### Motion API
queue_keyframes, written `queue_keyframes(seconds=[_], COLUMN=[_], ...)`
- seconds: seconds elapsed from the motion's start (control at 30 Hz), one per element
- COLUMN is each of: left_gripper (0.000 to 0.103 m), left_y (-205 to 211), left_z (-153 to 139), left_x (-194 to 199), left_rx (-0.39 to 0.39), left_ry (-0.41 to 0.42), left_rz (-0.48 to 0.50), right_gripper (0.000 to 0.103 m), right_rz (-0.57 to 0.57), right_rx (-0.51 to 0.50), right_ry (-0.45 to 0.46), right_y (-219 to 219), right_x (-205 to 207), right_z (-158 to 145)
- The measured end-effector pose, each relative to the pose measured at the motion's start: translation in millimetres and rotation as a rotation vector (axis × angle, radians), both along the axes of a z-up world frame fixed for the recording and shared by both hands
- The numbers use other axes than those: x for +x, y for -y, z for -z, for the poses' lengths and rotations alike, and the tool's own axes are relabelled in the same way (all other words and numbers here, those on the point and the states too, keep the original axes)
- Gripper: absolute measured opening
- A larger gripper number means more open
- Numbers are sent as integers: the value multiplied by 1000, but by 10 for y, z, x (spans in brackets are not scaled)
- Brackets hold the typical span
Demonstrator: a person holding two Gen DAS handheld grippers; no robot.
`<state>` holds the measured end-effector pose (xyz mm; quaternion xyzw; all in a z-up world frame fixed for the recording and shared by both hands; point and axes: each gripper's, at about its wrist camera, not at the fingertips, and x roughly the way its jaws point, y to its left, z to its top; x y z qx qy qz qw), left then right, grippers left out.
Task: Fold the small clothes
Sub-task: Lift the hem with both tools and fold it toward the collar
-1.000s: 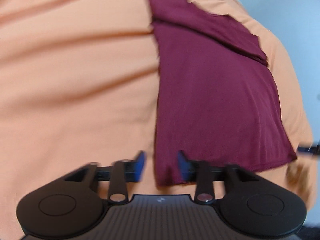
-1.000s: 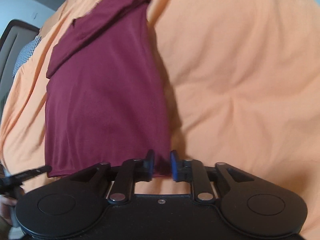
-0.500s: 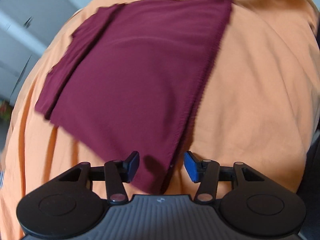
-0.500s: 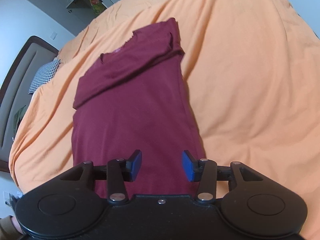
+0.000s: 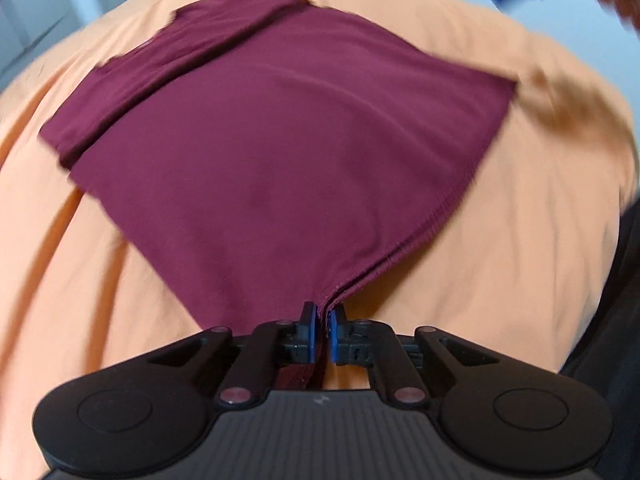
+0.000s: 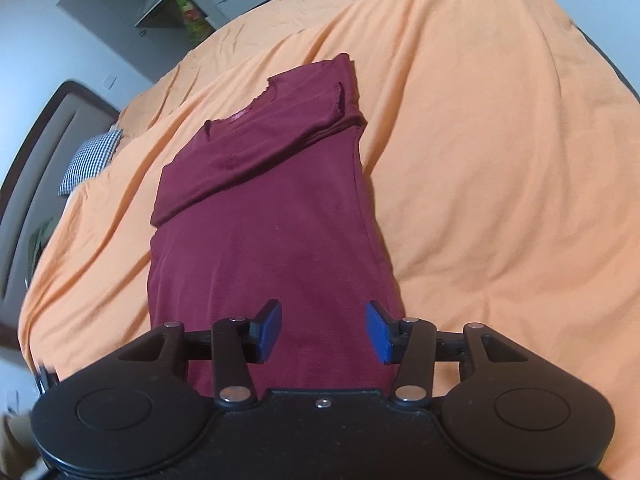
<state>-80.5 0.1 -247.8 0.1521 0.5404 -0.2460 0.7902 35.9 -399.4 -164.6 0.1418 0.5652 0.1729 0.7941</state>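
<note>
**Left tongs hold the hem corner; the shirt runs away from both toward the collar**

The maroon shirt (image 5: 288, 140) lies flat on the orange bed cover (image 5: 500, 260), already narrowed, with a sleeve folded across the chest near the collar. In the left wrist view it fills the middle of the frame as a diamond, one hem corner coming down to the bottom centre. There the left tongs (image 5: 323, 334) are pressed together on that corner, the cloth gathering into pleats where it enters the blue pads (image 5: 309, 332).

In the right wrist view the shirt (image 6: 272, 240) stretches as a long strip from the bottom centre up to the collar at the upper middle of the frame. Its long axis points straight ahead of the right tongs (image 6: 322, 334), which are spread wide, nothing between them, poised above the hem end with cloth showing in the gap. Whether they touch the fabric cannot be told.

So both tongs sit at the hem end, with the collar well apart at the far end. The left tongs alone have a hold and are the nearer to acting. Judging by this, the coming step is probably to carry the hem up toward the collar, and the right tongs would first need to close on the other hem corner. The left wrist view is blurred, suggesting motion.
</note>
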Motion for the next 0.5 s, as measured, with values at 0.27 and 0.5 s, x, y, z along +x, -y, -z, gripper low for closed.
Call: queue_keyframes(seconds=[0.27,0.5], left_gripper=[6,6], left_y=[-277,-232], left_z=[-171,-158], left_x=[602,894], left_rx=[-148,-151], left_ry=[-60,-79], left_rz=[-263,-317], right_gripper=[60,65], right_rz=[-527,-1068], right_rx=[-231,-384], right_ry=[69,189], right_y=[-357,-735], right_x=[-91,-522], right_z=[112,434])
